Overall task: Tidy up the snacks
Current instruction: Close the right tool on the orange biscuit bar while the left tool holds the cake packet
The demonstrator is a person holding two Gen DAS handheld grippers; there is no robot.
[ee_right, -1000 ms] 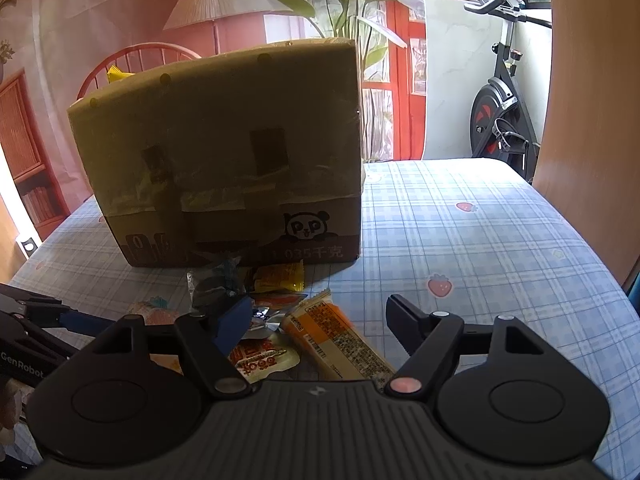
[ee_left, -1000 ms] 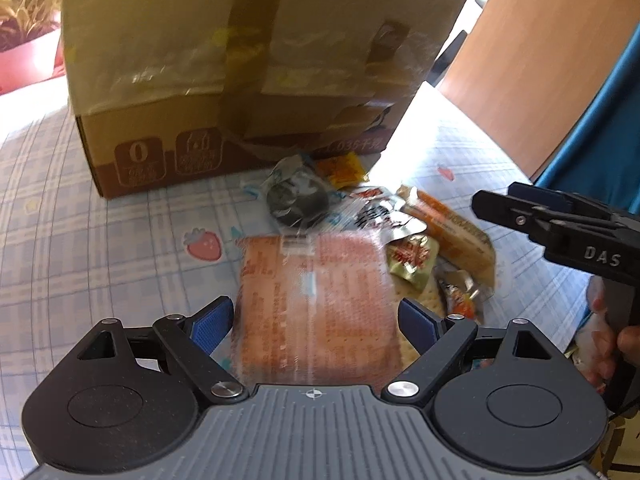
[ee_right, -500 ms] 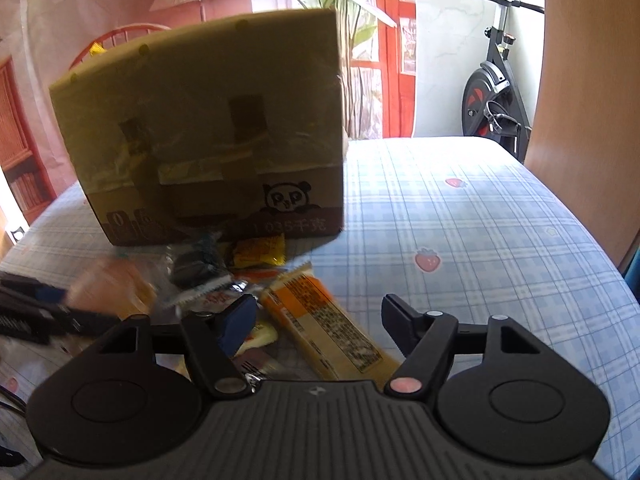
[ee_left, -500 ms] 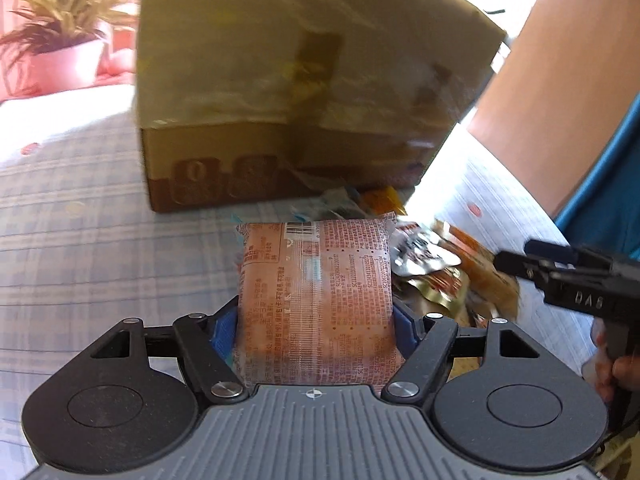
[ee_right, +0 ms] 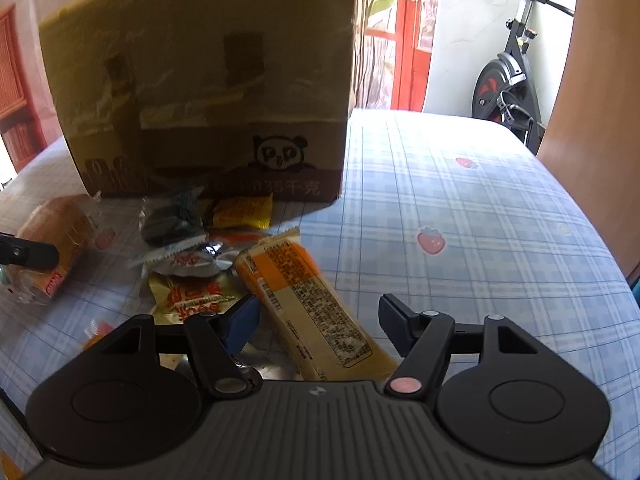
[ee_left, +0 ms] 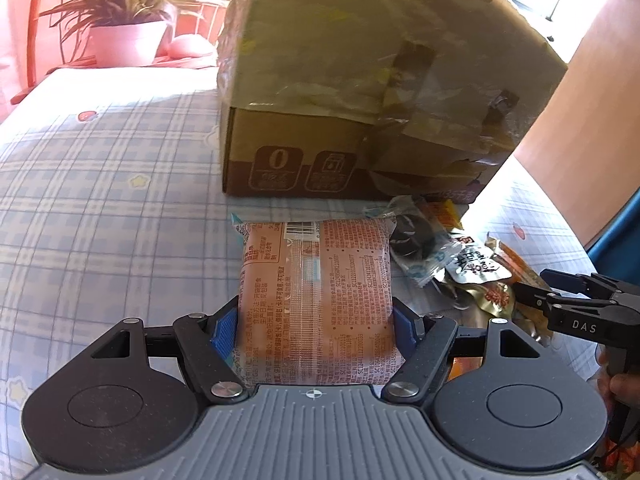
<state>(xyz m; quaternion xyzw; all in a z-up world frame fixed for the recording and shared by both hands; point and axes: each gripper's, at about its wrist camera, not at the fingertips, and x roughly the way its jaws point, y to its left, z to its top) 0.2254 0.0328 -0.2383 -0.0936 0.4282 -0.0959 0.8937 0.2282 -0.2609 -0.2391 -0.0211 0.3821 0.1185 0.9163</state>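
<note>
Left wrist view shows me the change plainly: a second ago my left gripper (ee_left: 316, 330) stood wide open over the pink bread packet (ee_left: 316, 300), and now its blue pads (ee_left: 225, 330) press both long sides of that packet, jaws closed to the packet's width. The packet has swung away from the snack pile (ee_left: 460, 264) and now sits in front of the cardboard box (ee_left: 360, 120), toward the box's left corner, with the pile off to its right near the box's other corner. Whether the packet is clear of the checked tablecloth (ee_left: 100, 200) I cannot tell.

From the right wrist view the same packet (ee_right: 52, 248) appears left of the pile, in front of the box (ee_right: 200, 80). My right gripper (ee_right: 320, 322) hangs open, jaws well apart, nothing between them, hovering just above the long orange bar (ee_right: 308, 304) that lies in front of the box's right corner. Earlier it sat much the same, only a little farther back.

I judge the first snack is secured and separated, so sorting has begun; the bar looks like my right hand's next target. The soft wrapper may slip or crush.
</note>
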